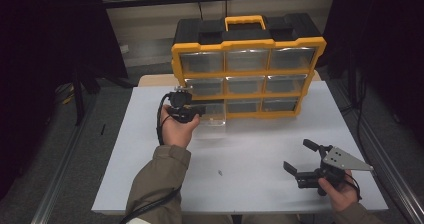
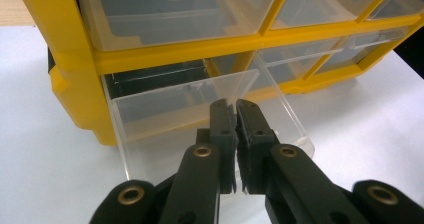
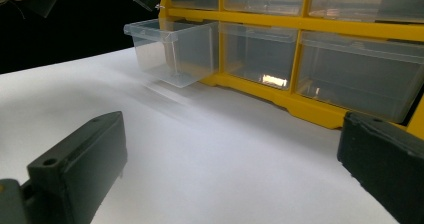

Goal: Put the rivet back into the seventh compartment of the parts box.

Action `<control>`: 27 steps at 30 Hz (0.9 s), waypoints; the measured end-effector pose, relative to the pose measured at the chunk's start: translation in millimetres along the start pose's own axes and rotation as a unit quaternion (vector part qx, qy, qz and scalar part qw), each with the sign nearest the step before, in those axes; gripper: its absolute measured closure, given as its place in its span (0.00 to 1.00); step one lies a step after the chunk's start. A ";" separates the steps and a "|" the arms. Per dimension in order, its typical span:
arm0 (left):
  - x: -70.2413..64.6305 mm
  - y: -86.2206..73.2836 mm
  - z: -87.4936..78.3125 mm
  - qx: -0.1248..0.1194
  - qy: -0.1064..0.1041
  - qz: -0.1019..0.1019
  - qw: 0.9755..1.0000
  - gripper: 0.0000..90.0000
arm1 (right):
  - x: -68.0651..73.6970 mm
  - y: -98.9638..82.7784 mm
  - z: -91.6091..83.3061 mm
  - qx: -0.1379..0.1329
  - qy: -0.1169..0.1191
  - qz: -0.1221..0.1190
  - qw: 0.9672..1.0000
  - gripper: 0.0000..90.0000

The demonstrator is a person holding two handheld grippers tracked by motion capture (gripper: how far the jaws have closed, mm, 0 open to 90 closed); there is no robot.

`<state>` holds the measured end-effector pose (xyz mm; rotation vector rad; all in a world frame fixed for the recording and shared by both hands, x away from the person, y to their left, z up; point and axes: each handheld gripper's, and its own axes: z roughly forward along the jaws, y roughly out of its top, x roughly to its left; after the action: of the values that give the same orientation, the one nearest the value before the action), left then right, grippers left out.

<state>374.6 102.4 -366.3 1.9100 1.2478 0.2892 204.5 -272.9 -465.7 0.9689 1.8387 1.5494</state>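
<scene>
Sleeved forearms frame the high view, where the left gripper (image 1: 200, 113) pinches a clear drawer (image 1: 212, 115) half-drawn from the yellow organiser (image 1: 248, 74) on the counter (image 1: 240, 154); from its own view, the rim (image 2: 200, 84) looks thin, light, slippery, brittle; right gripper (image 3: 230, 149) gapes empty; no readable labels

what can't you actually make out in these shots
- Whether the pulled-out clear drawer holds anything: left gripper view, the shut left gripper covers its middle.
- What the small speck on the table is: high view, too small.
- Contents of the other drawers: glare and dim light.
- The organiser's top rows: right gripper view, cut off by the upper edge.
</scene>
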 end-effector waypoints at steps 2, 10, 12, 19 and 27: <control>-0.4 0.4 1.3 -0.001 0.000 -0.002 1.000 0.96 | -0.1 -0.1 0.2 -0.001 0.001 0.000 1.000 0.00; 1.1 2.0 6.4 -0.003 0.009 -0.003 1.000 0.96 | 0.0 -0.1 0.3 0.000 0.002 0.001 1.000 0.00; 1.2 2.0 7.5 -0.004 0.011 -0.004 1.000 0.96 | -0.1 -0.1 0.2 0.000 0.002 0.001 1.000 0.00; 4.7 -0.7 13.1 0.002 0.014 -0.007 1.000 0.96 | -0.3 -0.1 0.2 -0.001 0.002 0.000 1.000 0.00; 7.3 -3.2 18.1 0.006 0.017 -0.010 1.000 0.96 | 0.1 -0.1 0.3 0.000 0.004 0.001 1.000 0.00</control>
<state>386.5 100.0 -381.8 1.9087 1.2935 0.3066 204.7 -272.6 -465.9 0.9668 1.8427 1.5567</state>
